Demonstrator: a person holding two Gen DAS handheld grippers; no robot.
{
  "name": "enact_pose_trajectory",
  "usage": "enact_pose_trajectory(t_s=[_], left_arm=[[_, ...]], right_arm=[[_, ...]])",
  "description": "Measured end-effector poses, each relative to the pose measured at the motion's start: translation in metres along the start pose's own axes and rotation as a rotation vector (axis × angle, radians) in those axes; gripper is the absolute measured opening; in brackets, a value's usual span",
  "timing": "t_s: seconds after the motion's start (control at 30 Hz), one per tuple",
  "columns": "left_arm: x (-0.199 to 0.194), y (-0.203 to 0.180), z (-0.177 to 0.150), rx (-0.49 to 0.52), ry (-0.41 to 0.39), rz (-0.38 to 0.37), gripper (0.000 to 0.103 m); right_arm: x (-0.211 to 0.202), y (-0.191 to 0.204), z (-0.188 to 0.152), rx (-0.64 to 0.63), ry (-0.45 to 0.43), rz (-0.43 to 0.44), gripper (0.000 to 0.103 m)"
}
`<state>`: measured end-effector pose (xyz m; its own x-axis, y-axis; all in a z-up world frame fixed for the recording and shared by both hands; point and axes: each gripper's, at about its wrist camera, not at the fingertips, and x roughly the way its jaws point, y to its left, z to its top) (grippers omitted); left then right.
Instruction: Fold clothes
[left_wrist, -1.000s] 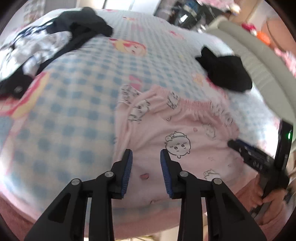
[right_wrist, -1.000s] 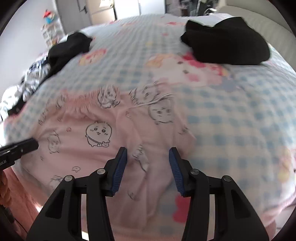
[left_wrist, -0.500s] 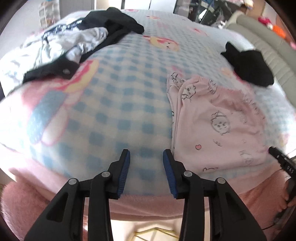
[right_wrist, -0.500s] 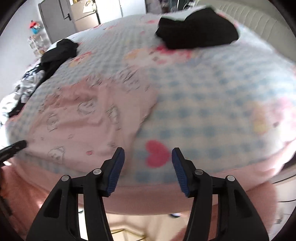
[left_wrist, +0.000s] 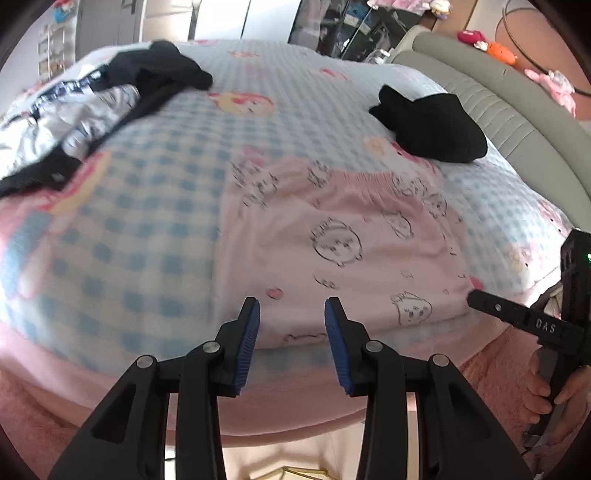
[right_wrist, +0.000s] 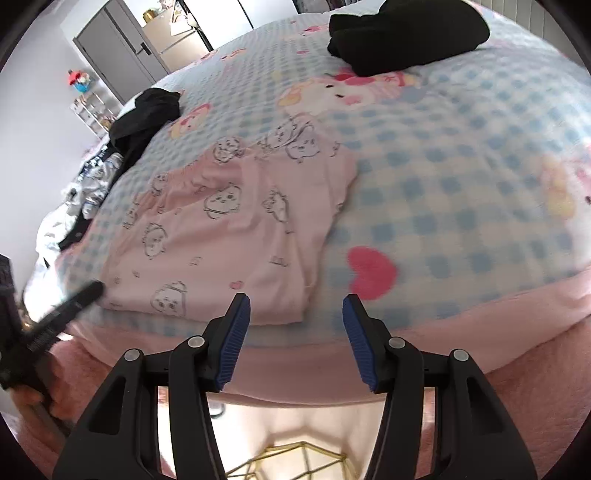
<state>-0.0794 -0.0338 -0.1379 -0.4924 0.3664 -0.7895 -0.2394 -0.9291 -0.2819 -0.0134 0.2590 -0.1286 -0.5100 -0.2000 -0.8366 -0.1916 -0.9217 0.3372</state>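
A pink garment (left_wrist: 351, 251) printed with cartoon animals lies flat on the checked bedspread (left_wrist: 147, 229), near the bed's front edge. My left gripper (left_wrist: 291, 314) hovers open over its near left edge with nothing between the blue pads. In the right wrist view the same pink garment (right_wrist: 229, 229) lies left of centre. My right gripper (right_wrist: 295, 314) stands open by its near right corner, also with nothing between the pads. Each gripper shows in the other's view: the right gripper (left_wrist: 517, 317) at the garment's right corner, the left gripper (right_wrist: 66, 299) at its left corner.
A folded black garment (left_wrist: 432, 125) rests further back on the right, close to the grey padded headboard (left_wrist: 498, 107). A loose heap of black and white clothes (left_wrist: 92, 110) lies at the far left. A pink blanket edge (right_wrist: 332, 365) hangs over the front of the bed.
Both grippers have drawn back from above the pink garment toward the bed's front edge. The left one swung left over the checks, then returned to the garment's edge. The right jaws stand slightly wider.
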Motion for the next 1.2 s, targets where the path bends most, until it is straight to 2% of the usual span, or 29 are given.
enact_pose_trajectory(t_s=[0.13, 0.23, 0.33, 0.4, 0.47, 0.6, 0.63, 0.67, 0.7, 0.8, 0.9, 1.03, 1.2], left_arm=[[0.007, -0.006, 0.001, 0.018, 0.021, -0.021, 0.039], [0.01, -0.005, 0.002, 0.003, 0.032, -0.04, 0.04], [0.012, -0.003, 0.003, -0.007, 0.037, -0.06, 0.04], [0.013, -0.001, 0.003, -0.007, 0.04, -0.068, 0.04], [0.013, 0.0, 0.003, -0.013, 0.04, -0.074, 0.04], [0.011, 0.002, 0.001, -0.016, 0.039, -0.085, 0.041], [0.01, 0.003, 0.0, -0.019, 0.038, -0.089, 0.041], [0.011, 0.004, -0.001, -0.025, 0.038, -0.092, 0.041], [0.011, 0.004, -0.001, -0.031, 0.039, -0.095, 0.041], [0.01, 0.01, -0.002, -0.06, 0.036, -0.121, 0.041], [0.007, 0.016, -0.002, -0.097, 0.028, -0.143, 0.041], [0.0, 0.02, 0.001, -0.12, -0.007, -0.123, 0.042], [0.006, 0.033, 0.015, -0.215, 0.017, -0.255, 0.042]], right_arm=[[0.018, 0.001, 0.008, 0.04, 0.028, 0.052, 0.053], [0.031, 0.004, 0.013, 0.049, 0.056, 0.067, 0.026], [0.03, 0.003, 0.018, 0.086, 0.021, 0.09, 0.016], [0.031, 0.0, 0.021, 0.111, 0.01, 0.085, 0.017], [0.039, -0.003, 0.023, 0.134, 0.032, 0.037, 0.024], [0.043, -0.001, 0.019, 0.146, 0.029, 0.015, 0.027], [0.043, 0.001, 0.018, 0.137, 0.024, 0.011, 0.026], [0.042, 0.005, 0.018, 0.119, 0.016, 0.015, 0.018], [0.041, 0.009, 0.019, 0.099, 0.008, 0.02, 0.014], [0.027, 0.021, 0.028, 0.033, -0.044, 0.073, 0.011], [0.015, 0.051, 0.036, -0.081, -0.089, 0.14, 0.011], [0.033, 0.098, 0.038, -0.225, -0.035, 0.178, 0.011], [0.074, 0.12, 0.017, -0.29, 0.074, 0.205, 0.011]])
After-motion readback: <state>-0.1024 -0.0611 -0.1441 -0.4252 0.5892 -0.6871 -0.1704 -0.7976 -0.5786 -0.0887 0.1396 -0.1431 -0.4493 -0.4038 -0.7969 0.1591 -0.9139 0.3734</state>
